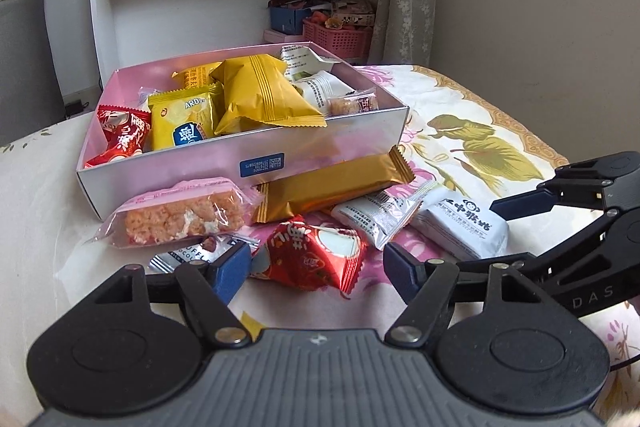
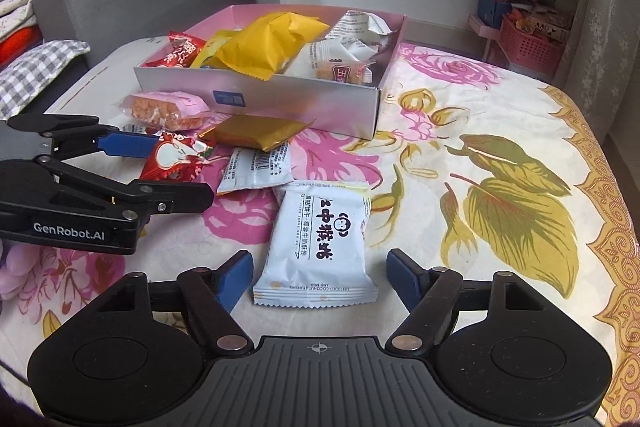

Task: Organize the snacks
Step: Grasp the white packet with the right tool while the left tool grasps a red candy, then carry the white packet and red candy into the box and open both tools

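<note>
Floral bedspread (image 2: 500,115), loose snacks just before pink box (image 1: 248,163). Left gripper (image 1: 316,267) agape, empty, straddling red packet (image 1: 316,255); right gripper (image 2: 320,277) likewise around white packet (image 2: 320,243), apparently for boxing.

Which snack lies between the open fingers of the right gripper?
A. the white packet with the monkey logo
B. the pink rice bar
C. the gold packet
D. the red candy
A: in the right wrist view the white packet lies on the cloth between the open fingers of the right gripper, not yet gripped.
</note>
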The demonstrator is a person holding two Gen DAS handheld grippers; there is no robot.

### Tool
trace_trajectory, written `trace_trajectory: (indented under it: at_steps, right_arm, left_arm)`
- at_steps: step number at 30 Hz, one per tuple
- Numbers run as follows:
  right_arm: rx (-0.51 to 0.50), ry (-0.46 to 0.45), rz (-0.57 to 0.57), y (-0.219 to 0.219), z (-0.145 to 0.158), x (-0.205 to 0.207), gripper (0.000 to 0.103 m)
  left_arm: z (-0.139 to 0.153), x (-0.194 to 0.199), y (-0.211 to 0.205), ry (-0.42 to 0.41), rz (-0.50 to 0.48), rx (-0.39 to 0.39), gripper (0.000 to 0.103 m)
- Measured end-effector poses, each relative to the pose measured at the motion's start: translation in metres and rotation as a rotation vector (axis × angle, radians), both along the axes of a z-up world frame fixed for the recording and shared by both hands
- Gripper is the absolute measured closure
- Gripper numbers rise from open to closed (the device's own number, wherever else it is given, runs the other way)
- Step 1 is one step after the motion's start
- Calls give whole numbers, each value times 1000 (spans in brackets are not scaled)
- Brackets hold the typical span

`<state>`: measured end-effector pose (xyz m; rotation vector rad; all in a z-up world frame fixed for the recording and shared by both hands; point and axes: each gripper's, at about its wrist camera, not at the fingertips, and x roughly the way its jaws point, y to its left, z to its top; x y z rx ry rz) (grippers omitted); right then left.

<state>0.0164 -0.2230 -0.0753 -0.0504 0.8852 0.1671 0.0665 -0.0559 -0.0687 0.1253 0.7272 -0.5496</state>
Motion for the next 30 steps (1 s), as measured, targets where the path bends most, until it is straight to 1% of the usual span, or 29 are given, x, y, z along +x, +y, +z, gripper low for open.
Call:
trace_trajectory:
  at_steps: [4, 7, 11, 12, 13, 14, 16, 25, 30]
  right_arm:
    - [5, -2, -13, 1, 0, 4, 27]
    - [11, -3, -31, 2, -1, 7, 27]
    - [16, -9, -54, 3, -1, 11, 27]
    - [15, -10, -57, 4, -1, 11, 28]
    - [12, -13, -61, 5, -1, 12, 32]
    - [11, -17, -64, 5, 0, 12, 41]
    - [12, -23, -67, 6, 1, 13, 54]
    - [1, 3, -86, 10, 8, 15, 56]
    - [16, 2, -111, 9, 19, 11, 56]
  left_arm:
    - [1, -1, 3, -18, 15, 20, 50]
    - [2, 1, 5, -17, 28, 20, 58]
    - [5, 0, 7, -23, 24, 21, 65]
    - [6, -1, 7, -25, 20, 20, 68]
    - [8, -1, 8, -26, 17, 20, 70]
    - [9, -2, 8, -28, 15, 20, 71]
    - [11, -3, 11, -21, 11, 14, 72]
    - [18, -6, 29, 12, 15, -17, 78]
    - [23, -8, 38, 44, 28, -47, 79]
